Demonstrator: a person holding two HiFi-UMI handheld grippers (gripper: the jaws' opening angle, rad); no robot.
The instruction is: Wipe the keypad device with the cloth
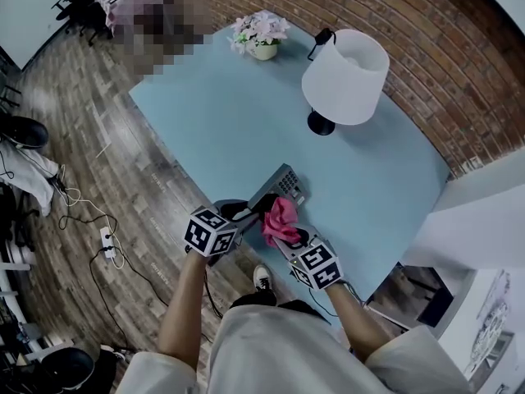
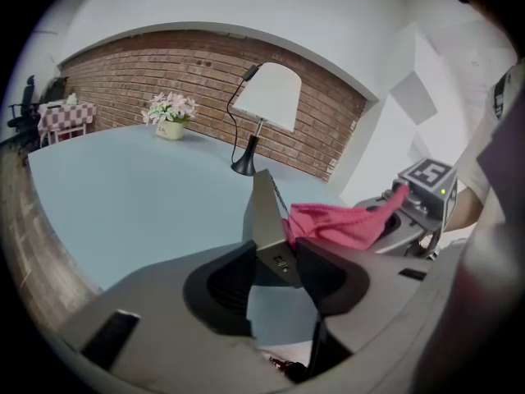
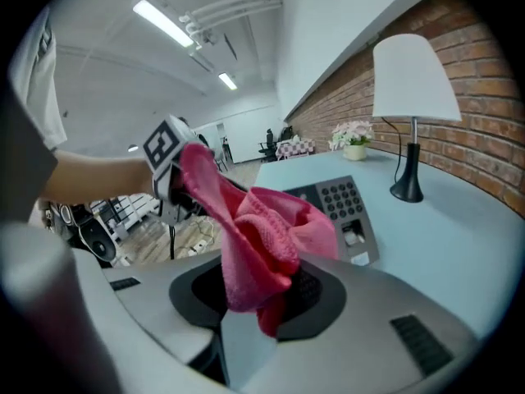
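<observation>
The grey keypad device (image 1: 279, 184) sits tilted near the front edge of the light blue table (image 1: 221, 121). My left gripper (image 1: 244, 211) is shut on its near end. In the left gripper view the keypad device (image 2: 264, 216) stands edge-on between the jaws of the left gripper (image 2: 275, 281). My right gripper (image 1: 289, 238) is shut on a bunched pink cloth (image 1: 280, 220), which lies against the device's near right side. In the right gripper view the pink cloth (image 3: 262, 236) hangs out of the right gripper (image 3: 275, 290) and covers part of the keypad device (image 3: 351, 208), whose buttons face up.
A white-shaded lamp (image 1: 344, 76) stands at the back right of the table, and a pot of flowers (image 1: 261, 35) at the far end. A brick wall (image 1: 410, 31) runs along the right. Wooden floor with cables and a power strip (image 1: 107, 240) lies to the left.
</observation>
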